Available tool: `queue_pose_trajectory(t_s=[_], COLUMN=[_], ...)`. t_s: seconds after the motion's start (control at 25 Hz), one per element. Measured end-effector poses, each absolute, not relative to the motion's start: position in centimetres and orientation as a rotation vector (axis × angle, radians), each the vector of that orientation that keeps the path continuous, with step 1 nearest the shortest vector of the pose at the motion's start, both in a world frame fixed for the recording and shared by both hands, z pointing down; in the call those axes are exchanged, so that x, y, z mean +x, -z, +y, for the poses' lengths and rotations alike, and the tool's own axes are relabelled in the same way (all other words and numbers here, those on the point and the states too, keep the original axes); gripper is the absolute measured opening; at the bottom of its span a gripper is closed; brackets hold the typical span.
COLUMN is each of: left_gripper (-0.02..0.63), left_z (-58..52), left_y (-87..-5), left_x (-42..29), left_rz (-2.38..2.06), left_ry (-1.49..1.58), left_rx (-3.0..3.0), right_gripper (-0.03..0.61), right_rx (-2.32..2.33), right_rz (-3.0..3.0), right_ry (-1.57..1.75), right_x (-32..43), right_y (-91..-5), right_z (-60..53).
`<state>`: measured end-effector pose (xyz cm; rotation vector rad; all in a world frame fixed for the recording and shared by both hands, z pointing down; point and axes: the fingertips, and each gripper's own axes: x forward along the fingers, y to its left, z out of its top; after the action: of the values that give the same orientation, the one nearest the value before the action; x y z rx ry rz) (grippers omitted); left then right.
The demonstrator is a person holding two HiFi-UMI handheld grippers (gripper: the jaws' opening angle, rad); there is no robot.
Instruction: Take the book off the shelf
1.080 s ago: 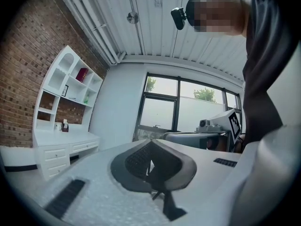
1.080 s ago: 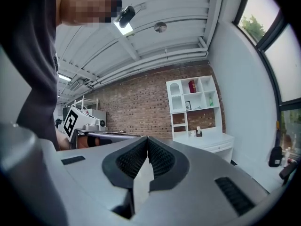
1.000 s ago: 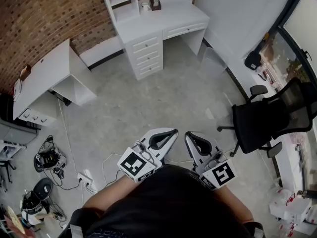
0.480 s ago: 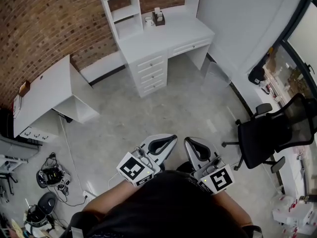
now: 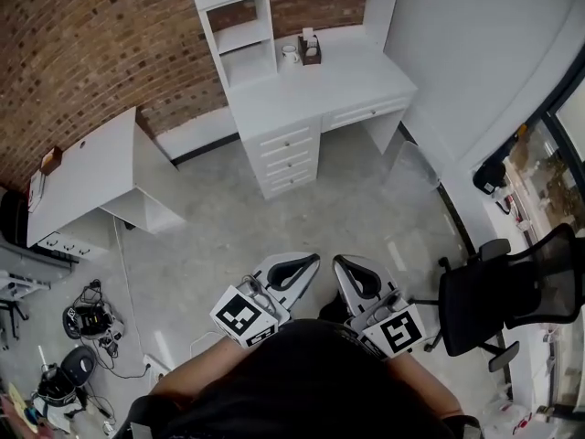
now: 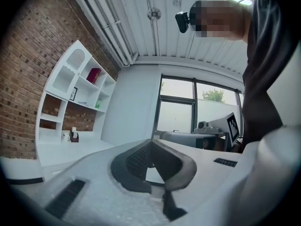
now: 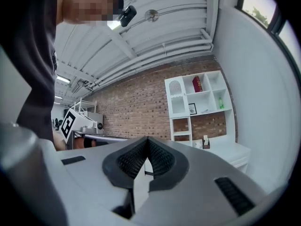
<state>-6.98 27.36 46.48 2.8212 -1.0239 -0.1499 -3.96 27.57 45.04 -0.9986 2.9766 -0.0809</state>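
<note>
- Brick wall runs behind the white furniture.
- White counter with drawers stands against the wall, and a shelf unit rises on top of it.
- Left claw is held level near the person's body, its jaws closed together with nothing between them.
- Right claw, just beside the left, is likewise closed and empty.
- Red book stands in the middle compartment of the shelf's top row, well apart from both claws.

Wall rough brick; desk matt wht.
</note>
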Motion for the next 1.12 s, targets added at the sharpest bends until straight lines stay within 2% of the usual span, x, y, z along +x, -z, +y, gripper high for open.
queue_pose_trajectory(t_s=[0.32,0.6,1.12], left_gripper=[0.008,0.008,0.008], left_z=[16.6,10.0,-1.2], left_y=[-45.1,-45.3,-46.9], left_x=[0.7,6.0,6.1], left_rz=[-1.108,-1.135,-1.057], left_ry=[0.187,0.147,0.155], left_rx=[2.828,2.812,2.796], right_gripper=[0.015,0.015,0.015], right_rx=[-0.861,-0.827,-0.892], right_rz=[3.034,3.047,2.976], right_ry=[0.001,0.154,0.258], right_x=[3.1,8.9,9.2], right_y=[-43.7,-45.3,-46.2], right_z=[17.5,10.2,-1.1])
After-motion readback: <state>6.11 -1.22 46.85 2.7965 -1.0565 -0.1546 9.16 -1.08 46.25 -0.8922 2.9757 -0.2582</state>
